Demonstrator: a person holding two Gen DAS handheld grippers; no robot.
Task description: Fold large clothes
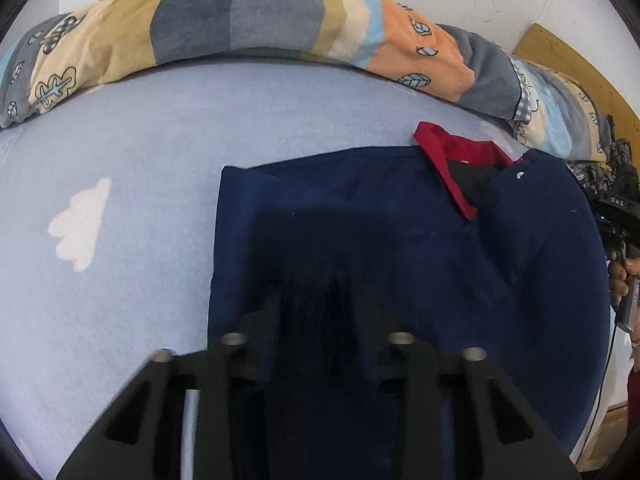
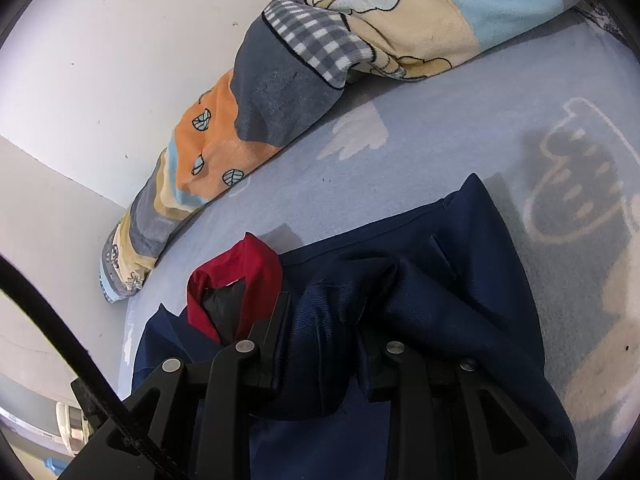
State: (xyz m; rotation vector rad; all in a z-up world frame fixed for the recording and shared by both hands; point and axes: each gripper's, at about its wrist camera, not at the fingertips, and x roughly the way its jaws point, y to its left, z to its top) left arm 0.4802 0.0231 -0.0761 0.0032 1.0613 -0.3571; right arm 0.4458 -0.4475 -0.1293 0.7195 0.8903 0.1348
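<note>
A navy garment [image 1: 360, 200] with a red collar [image 1: 440, 152] lies partly folded on a light blue bed sheet [image 1: 120, 152]. In the left wrist view my left gripper [image 1: 316, 308] sits over the garment's near part, shut on a dark, blurred fold of navy cloth. In the right wrist view my right gripper [image 2: 324, 316] is shut on a thick bunch of the navy garment [image 2: 460, 280], just right of the red collar [image 2: 256, 268]. The right gripper's body [image 1: 616, 208] and the hand [image 1: 618, 280] holding it show at the left view's right edge.
A rolled patchwork blanket [image 1: 240, 20] lies along the bed's far side against the white wall [image 2: 100, 60]. A wooden board [image 1: 580, 72] stands at the far right corner. A black cable [image 2: 60, 320] crosses the right view. Bare sheet [image 2: 420, 140] lies around the garment.
</note>
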